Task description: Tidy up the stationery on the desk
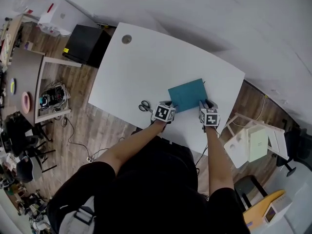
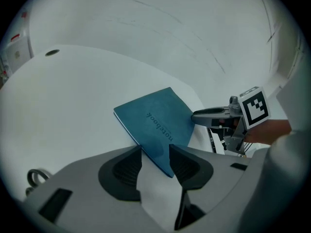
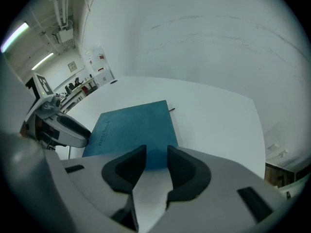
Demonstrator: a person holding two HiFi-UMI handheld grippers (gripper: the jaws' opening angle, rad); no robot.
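Notebook (image 1: 187,95) flanked near the desk's (image 1: 146,62) front edge
Left gripper (image 1: 167,104) and right gripper (image 1: 204,103) were held narrowly open at its near corners, nothing clamped; it could be skewed by one closing first.

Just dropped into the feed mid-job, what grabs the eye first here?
A teal notebook lies flat toward the front of the white desk. The left gripper has the notebook's near-left corner between its open jaws, and the right gripper faces the near edge, jaws also apart. Dark-handled scissors lie just left of the left gripper.
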